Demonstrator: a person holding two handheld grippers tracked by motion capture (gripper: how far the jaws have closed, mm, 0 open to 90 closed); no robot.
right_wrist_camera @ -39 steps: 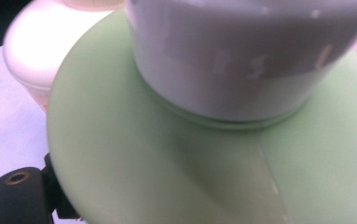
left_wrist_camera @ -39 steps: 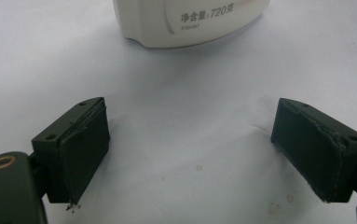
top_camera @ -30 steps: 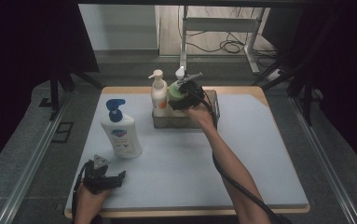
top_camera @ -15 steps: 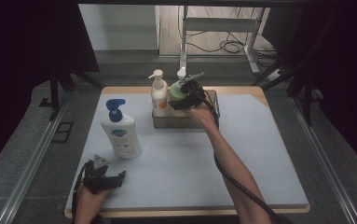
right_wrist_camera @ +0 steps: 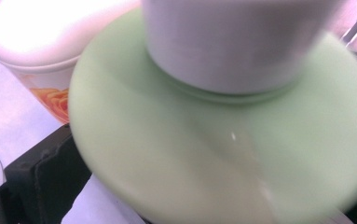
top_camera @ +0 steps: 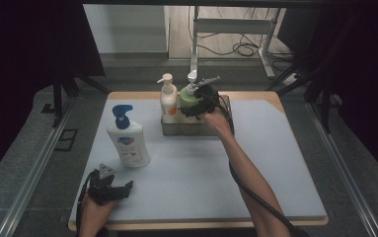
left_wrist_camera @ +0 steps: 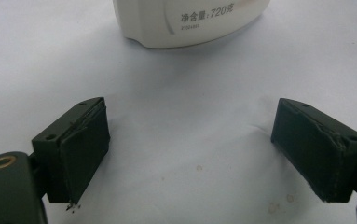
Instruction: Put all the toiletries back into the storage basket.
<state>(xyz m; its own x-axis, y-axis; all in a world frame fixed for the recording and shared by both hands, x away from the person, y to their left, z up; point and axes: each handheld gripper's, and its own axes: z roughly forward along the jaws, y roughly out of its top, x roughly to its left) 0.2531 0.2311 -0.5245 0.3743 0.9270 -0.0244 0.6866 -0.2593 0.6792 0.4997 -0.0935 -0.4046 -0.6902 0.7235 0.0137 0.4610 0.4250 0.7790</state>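
Surface: a pale mat (top_camera: 275, 163) on a wood-edged table, with dark curtains at both sides and cables on the floor behind.
Bottles: three pump bottles, counted left to right.
White bottle (top_camera: 126, 139): blue pump, standing alone on the mat at the left.
Left hand-held gripper (top_camera: 125, 188): resting near the front edge, jaws spread wide apart with nothing between them.
Grey tray (top_camera: 217, 129): holds the cream bottle (top_camera: 168, 102) and green bottle (top_camera: 189, 97) side by side.
Right hand-held gripper (top_camera: 188, 110): at the green bottle, jaws just opened further; the bottle sits between them.
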